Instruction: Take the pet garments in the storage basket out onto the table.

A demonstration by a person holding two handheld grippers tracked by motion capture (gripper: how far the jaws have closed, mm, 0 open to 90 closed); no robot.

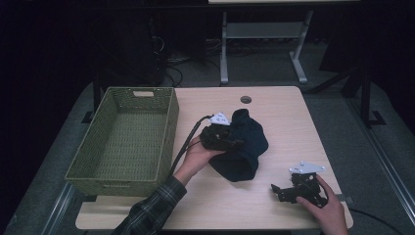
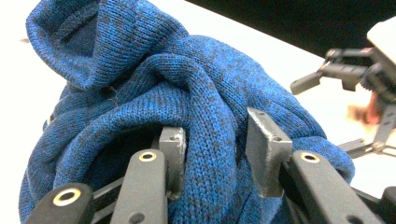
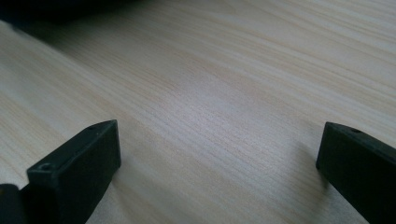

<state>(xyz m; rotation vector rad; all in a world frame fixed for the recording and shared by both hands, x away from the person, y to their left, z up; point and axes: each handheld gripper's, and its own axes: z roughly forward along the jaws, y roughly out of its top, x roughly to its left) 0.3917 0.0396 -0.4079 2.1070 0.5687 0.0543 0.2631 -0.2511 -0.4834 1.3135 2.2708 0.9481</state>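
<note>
A dark blue knitted garment [image 1: 247, 149] lies bunched in the middle of the light wooden table [image 1: 288, 122]. My left gripper [image 1: 237, 143] comes at it from the left, held in a hand with a plaid sleeve. In the left gripper view the knit [image 2: 187, 79] bulges between the two jaws, and my left gripper [image 2: 215, 140] is shut on a thick fold of it. My right gripper [image 1: 277, 190] rests low at the table's front right, pointing left. Its jaws stand wide apart over bare wood in the right gripper view [image 3: 219, 144]. The right gripper [image 2: 355, 74] also shows beyond the garment.
A green woven basket [image 1: 169, 122] stands at the table's left side with nothing visible inside. A round cable hole [image 1: 245, 99] sits near the far edge. A white desk frame [image 1: 224, 49] stands on the floor beyond the table.
</note>
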